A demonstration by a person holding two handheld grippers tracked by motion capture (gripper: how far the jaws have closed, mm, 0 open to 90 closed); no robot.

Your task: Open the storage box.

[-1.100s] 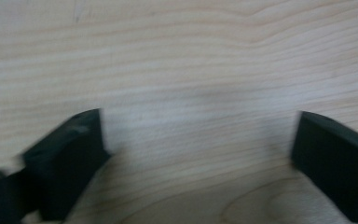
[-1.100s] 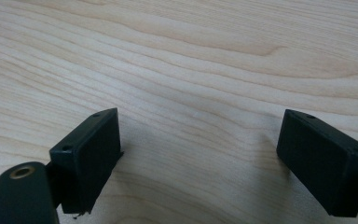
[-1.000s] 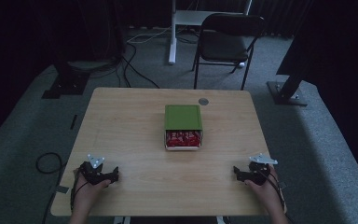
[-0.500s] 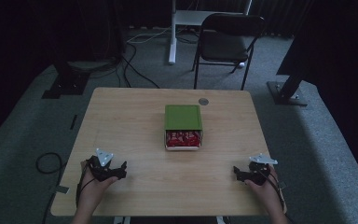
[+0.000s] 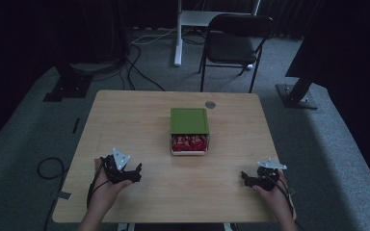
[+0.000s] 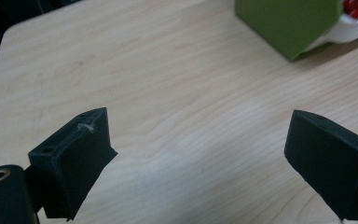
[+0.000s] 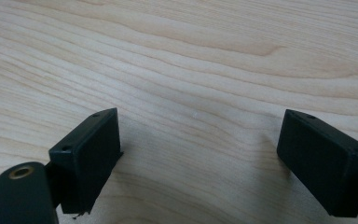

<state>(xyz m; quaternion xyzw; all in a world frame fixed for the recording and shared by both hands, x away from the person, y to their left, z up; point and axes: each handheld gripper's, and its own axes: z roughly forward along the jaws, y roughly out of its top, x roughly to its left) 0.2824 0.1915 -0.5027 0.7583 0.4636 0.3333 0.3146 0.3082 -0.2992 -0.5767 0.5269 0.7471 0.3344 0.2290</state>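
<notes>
One box [image 5: 188,130] beyond left hand-held gripper [image 5: 136,172]

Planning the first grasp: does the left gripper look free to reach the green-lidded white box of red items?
Probably yes. The left gripper is open, and bare wooden table lies between it and the green-lidded white box; nothing blocks the path.

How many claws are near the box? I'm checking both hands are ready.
2: the left claw at the table's near left, the right claw at its near right; both open, apart from the green-lidded box.
</notes>
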